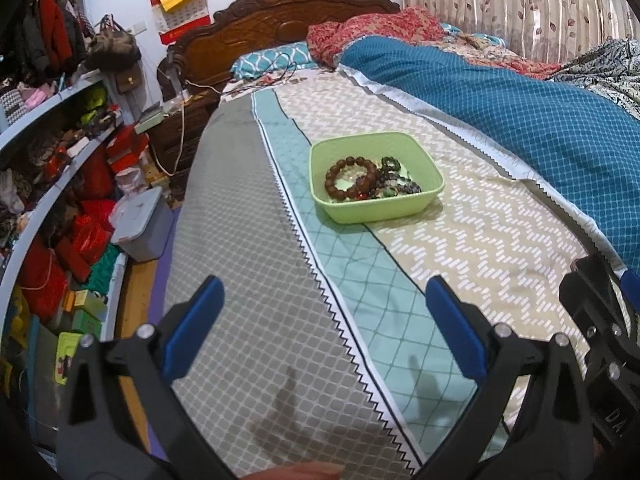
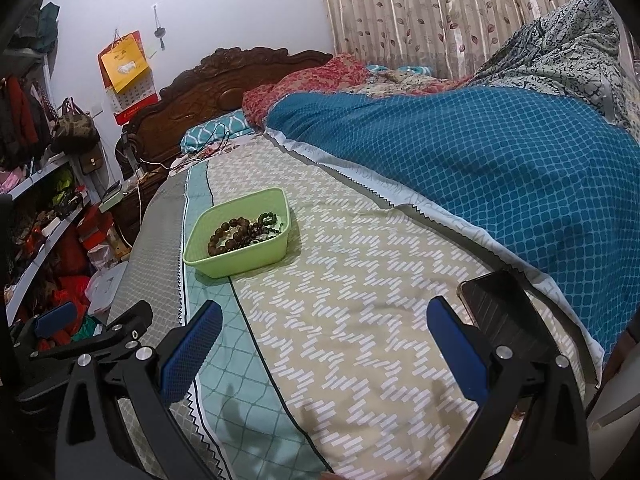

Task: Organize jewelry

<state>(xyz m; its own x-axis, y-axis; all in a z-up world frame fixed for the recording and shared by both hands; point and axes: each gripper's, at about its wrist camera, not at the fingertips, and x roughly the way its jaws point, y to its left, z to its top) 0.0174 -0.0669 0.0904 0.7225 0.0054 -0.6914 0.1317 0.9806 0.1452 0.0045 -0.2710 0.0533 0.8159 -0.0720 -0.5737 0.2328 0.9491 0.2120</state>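
Observation:
A light green plastic basin (image 1: 416, 204) sits on the bed, and also shows in the right wrist view (image 2: 236, 264). Inside it lie a brown wooden bead bracelet (image 1: 348, 176) and several darker bead strings (image 1: 396, 186); they also show in the right wrist view as the bracelet (image 2: 224, 238) and the dark strings (image 2: 266, 222). My left gripper (image 1: 326, 292) is open and empty, hovering over the sheet short of the basin. My right gripper (image 2: 324, 316) is open and empty, to the right of the left one and also short of the basin.
The patterned bed sheet (image 1: 460, 248) spreads around the basin. A rolled blue quilt (image 2: 480, 184) lies along the right. A black phone (image 2: 504, 312) rests beside my right finger. Cluttered shelves (image 1: 60, 168) and a grey box (image 1: 140, 224) stand left of the bed.

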